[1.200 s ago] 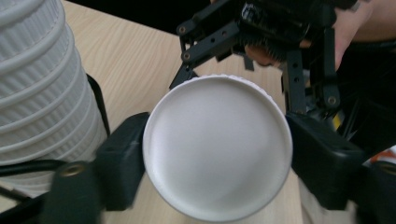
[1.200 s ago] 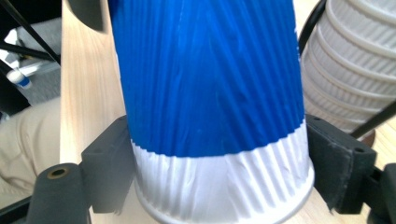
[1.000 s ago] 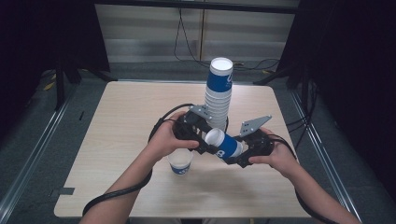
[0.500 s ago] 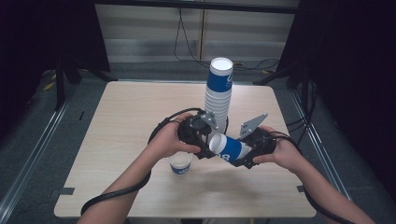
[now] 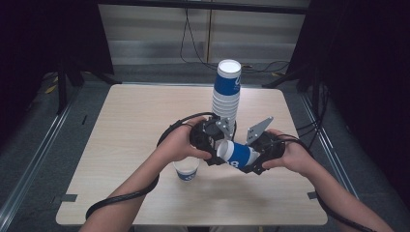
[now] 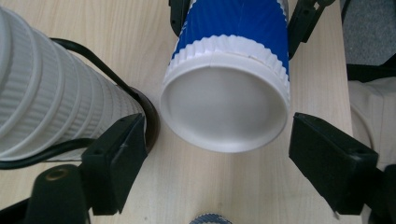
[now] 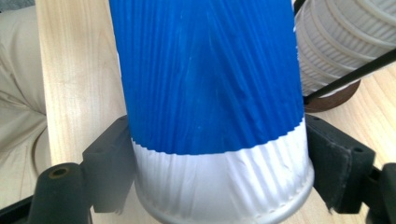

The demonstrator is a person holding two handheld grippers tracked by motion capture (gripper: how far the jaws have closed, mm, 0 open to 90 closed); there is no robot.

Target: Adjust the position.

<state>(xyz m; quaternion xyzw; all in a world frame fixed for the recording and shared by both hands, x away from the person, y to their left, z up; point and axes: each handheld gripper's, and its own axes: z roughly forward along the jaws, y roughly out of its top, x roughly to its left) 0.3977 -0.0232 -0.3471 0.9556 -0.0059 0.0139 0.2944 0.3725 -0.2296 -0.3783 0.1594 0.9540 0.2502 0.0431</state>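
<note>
Nearest your side of the table (image 5: 121, 193), a single cup (image 5: 186, 169) stands upright, mouth up, just in front of your left hand (image 5: 176, 145).

Your right gripper (image 5: 258, 153) is pinching a blue-and-white paper cup (image 5: 237, 154) lying on its side above the table. In the right gripper view both jaws press against the white band near the cup's (image 7: 210, 116) base.

The cup's open mouth points toward your left gripper (image 5: 212, 145). In the left gripper view the rim (image 6: 224, 112) sits between the jaws, which stand spread, touching neither side.

Beyond both grippers, a tall stack of cups (image 5: 226, 94) stands upright near the table's middle, a blue cup on top. In the left gripper view the stack (image 6: 51, 98) lies just beside the left jaw, with a black cable (image 6: 98, 65) across its foot.
</note>
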